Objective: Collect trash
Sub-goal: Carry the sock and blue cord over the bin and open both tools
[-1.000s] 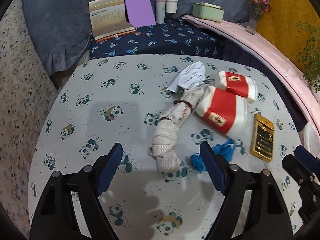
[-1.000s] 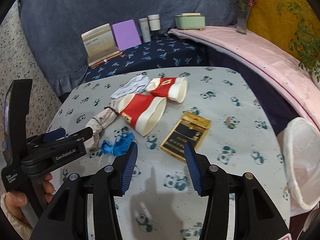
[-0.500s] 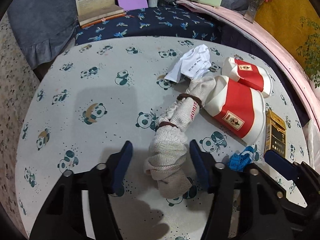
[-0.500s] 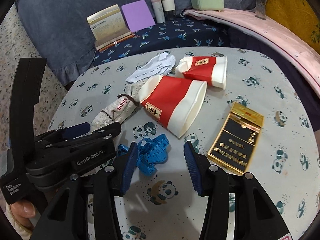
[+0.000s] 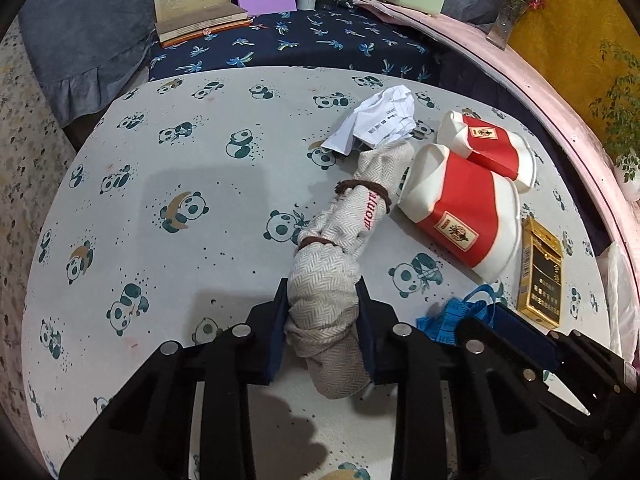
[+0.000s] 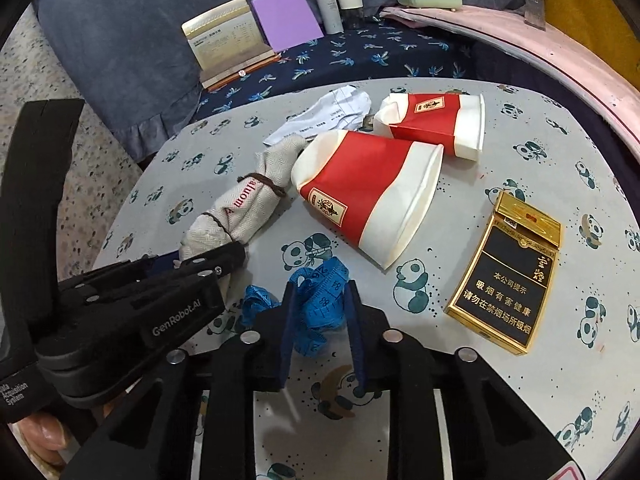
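Two tools angle steeply down over our panda-print desk (image 5: 168, 168), side by side. Our left tool (image 5: 323, 320) is closing, its pads pressing the near end of one rolled grey cloth bundle (image 5: 352, 216). Our right tool (image 6: 318, 316) is closing around one crumpled blue measuring tape (image 6: 320, 300). We count two flattened red paper cups (image 6: 368, 188), one gold cigarette pack (image 6: 508, 276) and one crumpled paper (image 5: 380, 120) beyond.

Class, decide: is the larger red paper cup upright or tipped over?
Tipped over: the larger red paper cup lies on its side on the table, crushed.
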Available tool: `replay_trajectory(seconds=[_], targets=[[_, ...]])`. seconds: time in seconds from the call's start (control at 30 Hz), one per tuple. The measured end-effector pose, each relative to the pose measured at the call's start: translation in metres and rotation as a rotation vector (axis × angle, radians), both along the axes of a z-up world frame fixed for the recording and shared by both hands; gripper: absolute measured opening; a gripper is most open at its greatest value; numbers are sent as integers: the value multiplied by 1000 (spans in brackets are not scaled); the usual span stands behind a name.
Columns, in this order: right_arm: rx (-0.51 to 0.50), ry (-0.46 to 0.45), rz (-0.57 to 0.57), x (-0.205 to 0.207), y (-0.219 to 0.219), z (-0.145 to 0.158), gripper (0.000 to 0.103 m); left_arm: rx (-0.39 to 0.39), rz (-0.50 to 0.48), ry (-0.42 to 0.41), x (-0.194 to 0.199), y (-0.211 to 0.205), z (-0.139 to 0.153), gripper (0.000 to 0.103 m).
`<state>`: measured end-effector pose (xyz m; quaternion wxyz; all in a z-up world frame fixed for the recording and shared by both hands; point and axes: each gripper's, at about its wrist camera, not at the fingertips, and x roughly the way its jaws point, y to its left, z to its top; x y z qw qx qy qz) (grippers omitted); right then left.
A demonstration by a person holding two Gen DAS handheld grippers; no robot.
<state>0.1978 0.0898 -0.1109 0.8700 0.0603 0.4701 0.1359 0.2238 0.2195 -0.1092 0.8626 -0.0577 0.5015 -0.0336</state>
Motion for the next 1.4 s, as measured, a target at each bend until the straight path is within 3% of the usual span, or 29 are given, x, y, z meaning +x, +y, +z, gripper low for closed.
replay_trajectory(seconds=[0.33,0.67,1.07,1.4], targets=[[-5,-95,-47,-28,-28,41,15,-20,22,-45,-25,-11,31,28],[1,-180,-140,-62,-79,77,15,-11,-46,-113,-53,-56,69,28],[-46,-235,-393,-121,-194,103,15,-37,-282,-165,-78,-178,98,28],[-91,-222,-614,-170,-289,100,15,-57,-493,-164,-98,-289,102,29]])
